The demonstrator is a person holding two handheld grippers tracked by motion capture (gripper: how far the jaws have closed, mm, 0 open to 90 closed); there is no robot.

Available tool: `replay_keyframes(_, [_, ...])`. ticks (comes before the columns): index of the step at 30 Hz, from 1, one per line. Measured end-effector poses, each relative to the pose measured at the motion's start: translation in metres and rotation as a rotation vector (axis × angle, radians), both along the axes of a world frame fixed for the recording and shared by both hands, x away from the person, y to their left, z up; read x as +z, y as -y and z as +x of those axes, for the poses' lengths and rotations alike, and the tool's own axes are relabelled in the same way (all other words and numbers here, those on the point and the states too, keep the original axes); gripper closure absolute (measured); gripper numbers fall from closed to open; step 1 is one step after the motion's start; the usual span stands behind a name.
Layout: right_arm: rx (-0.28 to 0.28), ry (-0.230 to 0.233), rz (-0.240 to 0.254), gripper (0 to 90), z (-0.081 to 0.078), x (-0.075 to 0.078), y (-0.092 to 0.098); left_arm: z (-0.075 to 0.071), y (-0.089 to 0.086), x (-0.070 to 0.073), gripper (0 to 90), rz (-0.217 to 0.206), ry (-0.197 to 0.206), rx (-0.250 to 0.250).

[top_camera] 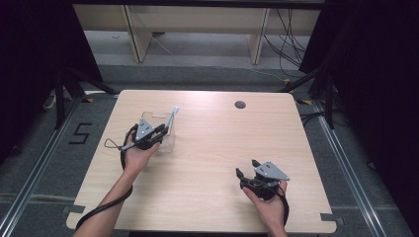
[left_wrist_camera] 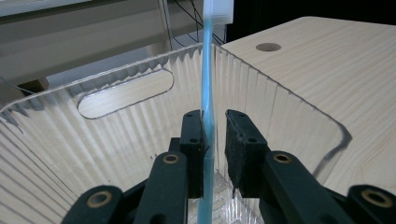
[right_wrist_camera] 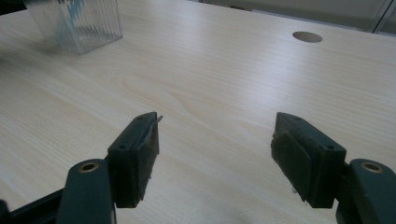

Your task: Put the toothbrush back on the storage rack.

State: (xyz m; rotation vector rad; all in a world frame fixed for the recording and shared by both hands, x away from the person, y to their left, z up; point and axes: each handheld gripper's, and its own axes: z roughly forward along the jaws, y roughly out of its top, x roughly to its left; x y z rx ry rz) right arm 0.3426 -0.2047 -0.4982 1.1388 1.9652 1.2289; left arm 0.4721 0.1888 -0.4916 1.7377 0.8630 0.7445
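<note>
Pale woodgrain table (top_camera: 207, 148) bears ribbed clear bin (left_wrist_camera: 116, 135), slim toothbrush (left_wrist_camera: 208, 84)

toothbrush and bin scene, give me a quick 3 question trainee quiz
1. True or false: the toothbrush stands with its bristles up inside the clear bin.
2. Which gripper has nothing between its jaws? A left gripper B right gripper
3. What round feature is cut into the table near its far edge?

Key:
1. True
2. B: its jaws stand wide over bare table.
3. A hole.
</note>
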Motion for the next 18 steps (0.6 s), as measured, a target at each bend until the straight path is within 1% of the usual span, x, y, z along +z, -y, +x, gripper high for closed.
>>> replay_keyframes(2, [0.001,0.000,-0.003,32.9,0.000,0.000,0.000,0.000,0.000,0.001,75.2,-0.002,0.002,0.001])
replay_keyframes(3, [-0.002,-0.007,0.003,32.9,-0.001,0.000,0.000,0.000,0.000,0.001,74.8,-0.007,0.007,-0.001])
replay_keyframes(5, [0.000,0.000,-0.003,32.9,0.000,0.000,0.000,0.000,0.000,0.002,73.6,-0.009,0.008,0.004])
replay_keyframes(7, [-0.001,0.006,0.004,32.9,0.000,0.000,0.000,0.000,-0.001,0.004,72.3,-0.012,0.014,0.006])
replay_keyframes(8, [-0.003,-0.001,-0.008,32.9,0.000,0.001,0.001,-0.001,-0.001,0.005,71.5,-0.011,0.016,0.007])
replay_keyframes(9, [0.001,0.006,0.002,32.9,0.000,0.000,0.000,-0.001,-0.001,0.006,71.1,-0.015,0.020,0.009])
replay_keyframes(10, [-0.001,-0.003,-0.008,32.9,0.000,0.001,0.001,-0.001,-0.002,0.007,70.5,-0.017,0.023,0.007])
replay_keyframes(11, [0.000,0.002,0.003,32.9,0.000,0.000,0.000,-0.002,-0.002,0.008,69.6,-0.017,0.023,0.008])
replay_keyframes(12, [0.000,0.000,-0.004,32.9,0.000,0.000,0.000,-0.002,-0.002,0.009,68.5,-0.018,0.026,0.005])
replay_keyframes(15, [0.001,0.000,-0.004,32.9,0.000,0.000,0.000,-0.004,-0.002,0.012,64.9,-0.033,0.034,0.004])
replay_keyframes(16, [0.004,-0.019,0.006,32.9,-0.001,0.000,-0.001,-0.004,-0.002,0.013,63.4,-0.034,0.040,0.002])
replay_keyframes(17, [0.008,-0.012,-0.004,32.9,-0.001,0.000,0.000,-0.005,-0.003,0.015,62.5,-0.035,0.042,0.003])
replay_keyframes(18, [0.007,-0.015,0.000,32.9,-0.001,0.000,0.000,-0.005,-0.003,0.016,60.9,-0.034,0.044,0.001])
